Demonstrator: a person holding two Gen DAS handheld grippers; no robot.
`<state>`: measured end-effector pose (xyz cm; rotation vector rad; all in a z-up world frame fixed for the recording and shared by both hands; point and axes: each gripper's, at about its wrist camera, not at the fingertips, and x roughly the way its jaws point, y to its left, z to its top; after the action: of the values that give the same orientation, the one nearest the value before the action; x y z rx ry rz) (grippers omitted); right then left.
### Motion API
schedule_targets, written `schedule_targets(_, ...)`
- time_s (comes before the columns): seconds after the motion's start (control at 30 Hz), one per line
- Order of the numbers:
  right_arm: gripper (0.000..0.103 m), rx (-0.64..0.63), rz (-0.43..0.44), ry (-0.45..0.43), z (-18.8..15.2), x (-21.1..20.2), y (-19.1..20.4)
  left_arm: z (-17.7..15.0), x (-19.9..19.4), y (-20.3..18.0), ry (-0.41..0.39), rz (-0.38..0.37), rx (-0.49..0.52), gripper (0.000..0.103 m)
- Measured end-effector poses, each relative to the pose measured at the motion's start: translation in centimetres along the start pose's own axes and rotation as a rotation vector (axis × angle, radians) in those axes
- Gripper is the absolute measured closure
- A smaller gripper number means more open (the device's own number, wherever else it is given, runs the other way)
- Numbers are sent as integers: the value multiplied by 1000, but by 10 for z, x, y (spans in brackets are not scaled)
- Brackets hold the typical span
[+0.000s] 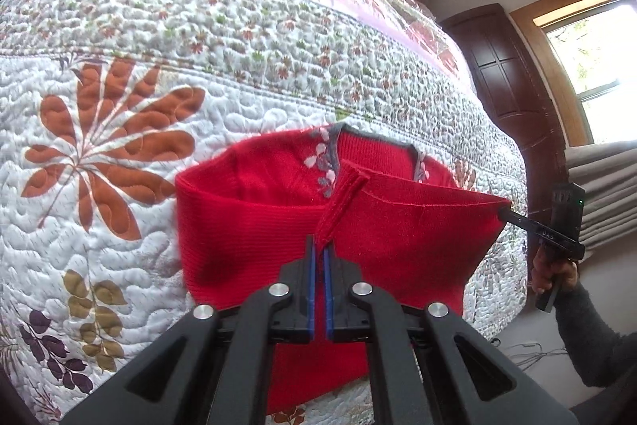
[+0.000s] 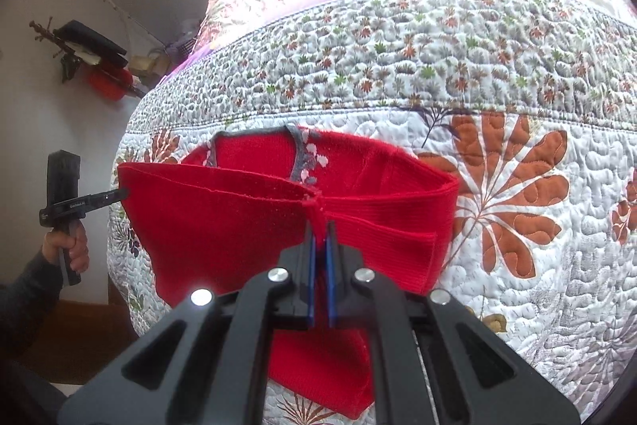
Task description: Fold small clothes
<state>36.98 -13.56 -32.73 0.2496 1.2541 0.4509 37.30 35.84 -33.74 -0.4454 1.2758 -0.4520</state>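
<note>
A red sweater [image 1: 278,218] is held lifted over the quilt [image 1: 119,74], its hem pinched tight by the left gripper [image 1: 320,245] and, apparently, by the right gripper [image 2: 322,232] likewise.

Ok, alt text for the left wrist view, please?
The left gripper pinches the hem of a red knit sweater, lifting it over a floral quilt. At right, the right gripper holds the sweater's other corner.

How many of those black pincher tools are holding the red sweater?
2. The left gripper pinches one spot on the lifted edge of the sweater; the right gripper pinches another, further along that edge. Both jaws are shut on the knit above the quilt.
</note>
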Motion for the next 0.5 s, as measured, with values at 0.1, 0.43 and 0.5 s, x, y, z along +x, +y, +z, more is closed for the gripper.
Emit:
schedule_targets(0.1,100,8,-5,-17,13,1,-3,12,2,3,-9,8,-2,100)
schedule_targets(0.43,100,43,-27,-23,44,17,-19,44,17,12,-14,7,-5,100)
schedule_targets(0.5,100,51,-31,-25,48,18,-22,50,17,13,-19,4,-7,100)
